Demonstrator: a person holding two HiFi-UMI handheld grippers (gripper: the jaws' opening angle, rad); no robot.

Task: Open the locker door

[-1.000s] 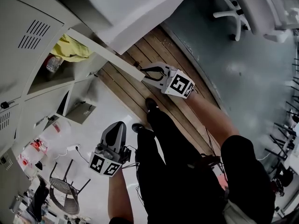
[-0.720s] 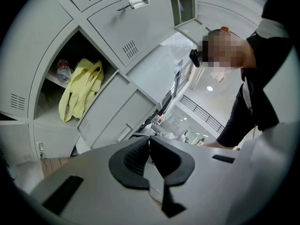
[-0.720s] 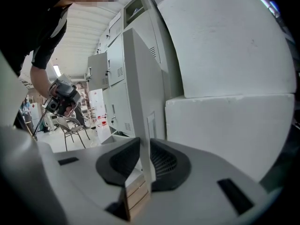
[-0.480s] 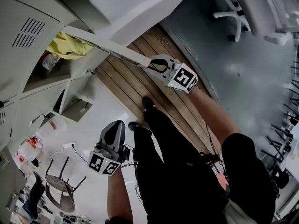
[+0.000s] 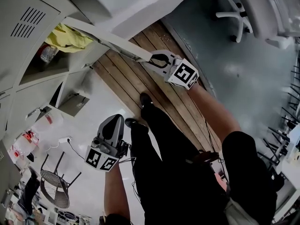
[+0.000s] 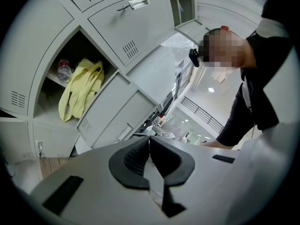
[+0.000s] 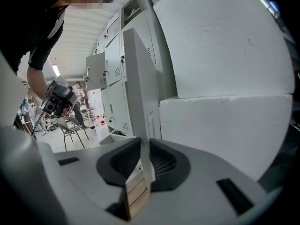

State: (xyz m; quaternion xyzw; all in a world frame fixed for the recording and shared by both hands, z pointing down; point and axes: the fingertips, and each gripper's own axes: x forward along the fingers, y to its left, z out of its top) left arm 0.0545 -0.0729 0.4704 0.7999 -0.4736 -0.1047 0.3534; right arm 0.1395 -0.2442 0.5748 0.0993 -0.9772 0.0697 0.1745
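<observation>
Wooden floor [image 5: 133,86], right claw [image 5: 153,61] opening on door edge [image 5: 108,37]

Head cam steeply down; lockers [image 5: 23,13] shared

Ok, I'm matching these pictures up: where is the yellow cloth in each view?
Head view: yellow cloth at upper left, inside the open locker compartment.
Left gripper view: left of centre, draped in that compartment.
Right gripper view: not in it; the locker door edge runs up the middle.
Shared landmark: the plastic bottle beside the cloth, seen in the head and left gripper views.
</observation>
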